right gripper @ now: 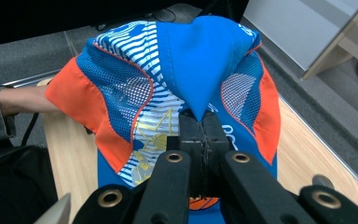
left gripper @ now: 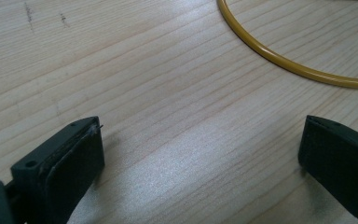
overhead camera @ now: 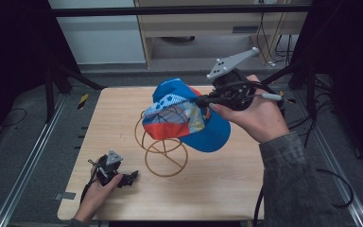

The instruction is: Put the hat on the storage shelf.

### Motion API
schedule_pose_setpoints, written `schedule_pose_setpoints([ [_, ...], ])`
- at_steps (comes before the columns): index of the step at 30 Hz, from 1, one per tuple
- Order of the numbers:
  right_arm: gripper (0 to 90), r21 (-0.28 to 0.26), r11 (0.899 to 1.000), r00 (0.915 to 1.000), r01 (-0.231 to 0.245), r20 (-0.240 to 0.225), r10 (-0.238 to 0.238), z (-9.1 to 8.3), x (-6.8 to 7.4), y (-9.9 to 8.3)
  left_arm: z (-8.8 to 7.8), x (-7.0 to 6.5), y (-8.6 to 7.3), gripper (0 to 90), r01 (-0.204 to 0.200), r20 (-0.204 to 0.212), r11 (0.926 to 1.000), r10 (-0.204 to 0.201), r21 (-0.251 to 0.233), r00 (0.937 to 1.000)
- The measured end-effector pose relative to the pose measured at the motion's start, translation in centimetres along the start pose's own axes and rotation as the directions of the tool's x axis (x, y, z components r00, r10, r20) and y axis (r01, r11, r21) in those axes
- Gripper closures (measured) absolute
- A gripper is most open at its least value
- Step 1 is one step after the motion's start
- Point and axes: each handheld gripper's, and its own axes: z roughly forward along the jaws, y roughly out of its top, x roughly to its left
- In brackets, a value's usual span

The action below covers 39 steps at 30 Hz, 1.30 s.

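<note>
Holding: the right gripper has its jaws pinched tight on a fold of the blue, orange and white mesh-panelled fabric cap, seen clearly in the right gripper view.
Cap position: lifted above the yellow wire hat stand, toward 12 o'clock of the light wooden table, peak pointing toward 4 o'clock.
Left gripper: resting low at 7 o'clock, jaws spread wide over bare wood, nothing between them; the stand's ring lies at 1 o'clock.
Handling: probably light, soft and floppy; crown crumples when pinched.
Best hold: likely the stiffer peak or a seam.
</note>
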Motion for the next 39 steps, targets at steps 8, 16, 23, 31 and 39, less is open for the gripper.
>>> schedule_pose_setpoints([
  [8, 90.0, -0.008, 1.0, 0.9992, 0.029, -0.026, -0.029, 2.5, 0.6, 1.9, 0.0, 0.0, 0.0, 0.0, 0.0, 0.003, 1.0, 0.0, 0.003, 1.0],
  [16, 90.0, -0.001, 0.999, 0.999, 0.041, -0.019, -0.041, 3.6, 0.7, 3.1, 0.0, 0.0, 0.0, 0.0, -0.001, 0.004, 1.0, 0.001, 0.003, 1.0],
  [23, 90.0, 0.018, 0.999, 0.999, 0.043, -0.016, -0.042, 5.2, 0.7, 3.9, 0.1, -0.1, 0.0, 0.0, 0.001, 0.001, 1.0, -0.001, -0.002, 1.0],
  [31, 90.0, 0.024, 0.999, 0.9986, 0.049, -0.02, -0.049, 6.3, 0.8, 3.9, 0.1, -0.1, 0.1, 0.0, -0.001, 0.003, 1.0, 0.001, -0.002, 1.0],
  [39, 90.0, 0.034, 0.999, 0.999, 0.043, -0.012, -0.043, 7.2, 0.4, 4.3, 0.1, -0.1, 0.1, 0.0, -0.002, 0.004, 1.0, 0.002, -0.002, 1.0],
])
